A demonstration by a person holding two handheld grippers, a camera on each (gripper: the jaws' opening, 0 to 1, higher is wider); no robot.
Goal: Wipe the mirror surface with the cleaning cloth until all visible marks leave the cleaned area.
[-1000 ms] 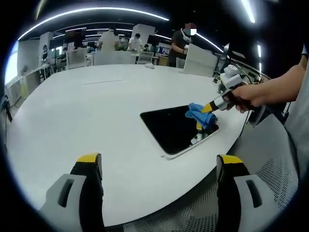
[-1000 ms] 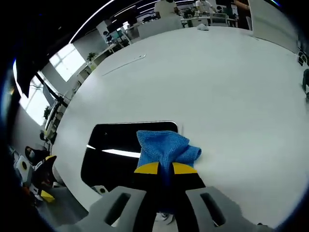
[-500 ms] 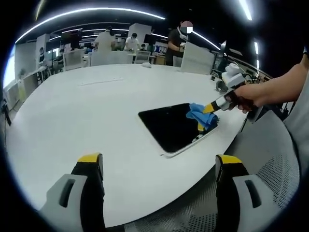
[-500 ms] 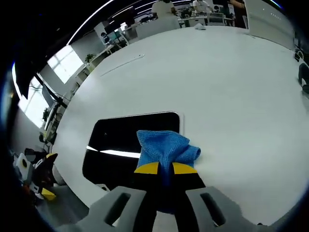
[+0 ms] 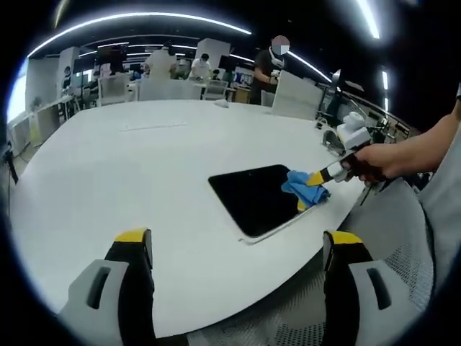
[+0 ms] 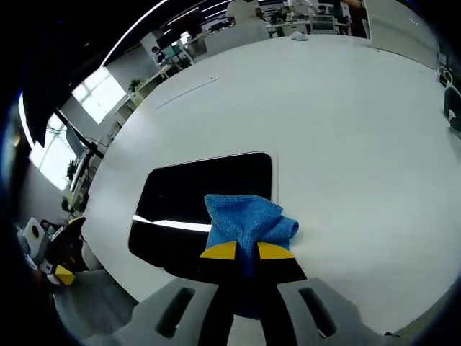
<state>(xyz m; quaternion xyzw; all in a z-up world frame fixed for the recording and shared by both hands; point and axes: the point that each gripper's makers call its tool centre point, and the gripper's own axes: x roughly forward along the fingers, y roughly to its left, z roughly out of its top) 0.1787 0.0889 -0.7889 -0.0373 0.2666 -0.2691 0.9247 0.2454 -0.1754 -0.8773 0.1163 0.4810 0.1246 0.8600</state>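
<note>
1. The cloth (image 6: 248, 223), blue and crumpled, is clamped between the yellow-tipped jaws of the right gripper (image 6: 246, 251); the jaws are closed tightly on it.
2. In the right gripper view, the cloth is pressed onto the near right corner of the mirror (image 6: 202, 194), overlapping the mirror's edge and the tabletop (image 6: 346, 144) beside it.
3. The mirror is seen as a dark rectangular panel with rounded corners, laid flat near the tabletop's edge. A bright streak of reflected light is visible across it.
4. In the left gripper view, the right gripper (image 5: 320, 177) is held by a hand (image 5: 371, 162), with the cloth (image 5: 302, 186) at the mirror's (image 5: 252, 194) right end.
5. The left gripper (image 5: 238, 245) is held well apart from the mirror, above the tabletop's (image 5: 144, 158) near edge, with its jaws spread wide and nothing between them.
6. The tabletop is large, white and rounded. An open office with chairs, desks, ceiling light strips and standing people is visible beyond it.
</note>
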